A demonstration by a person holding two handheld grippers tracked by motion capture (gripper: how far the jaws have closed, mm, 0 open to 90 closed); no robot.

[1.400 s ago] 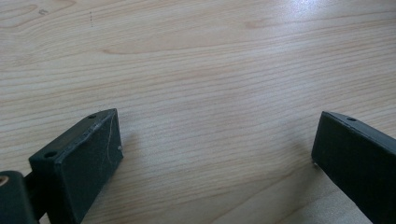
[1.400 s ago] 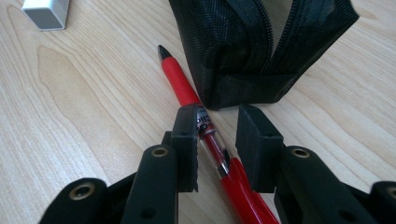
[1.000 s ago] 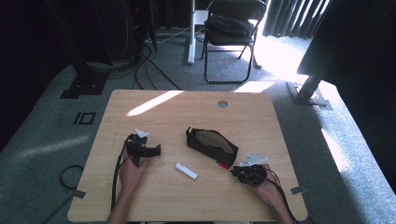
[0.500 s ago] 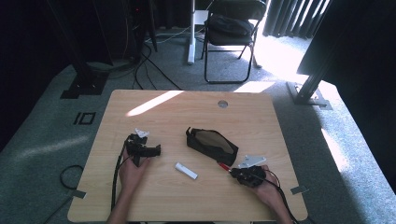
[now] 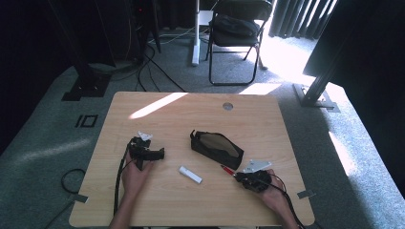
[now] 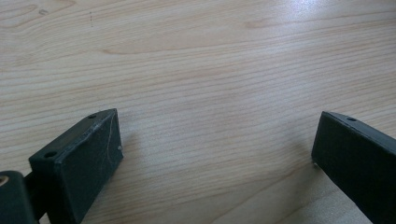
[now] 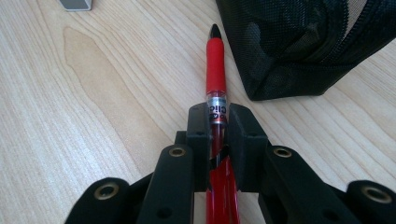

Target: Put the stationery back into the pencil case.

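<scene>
Right gripper (image 5: 237,176): held low over the near right part of the table (image 5: 157,107), hand (image 5: 272,191) behind it, forearm entering from the bottom edge; jaws clamped on a red pen (image 7: 216,84), pads pressed to either side of its clear barrel just behind the silver band. Pen located at the near right of the tabletop, just beside the near end of a black mesh pouch (image 5: 216,147); contact between tip and pouch not determinable. Long axis in line with the jaws, black tip leading, aimed up and left across the table in the high view, toward the pouch's corner. Rear of the barrel hidden between the jaws and cut off at the bottom edge of the right gripper view; lettering on the band partly covered. Left gripper (image 5: 161,153): resting at the near left of the table, hand (image 5: 136,171) beneath and behind, jaws set wide apart over bare wood, nothing between. Small white oblong item (image 5: 190,174) lying between the two grippers, kind not made out.
</scene>
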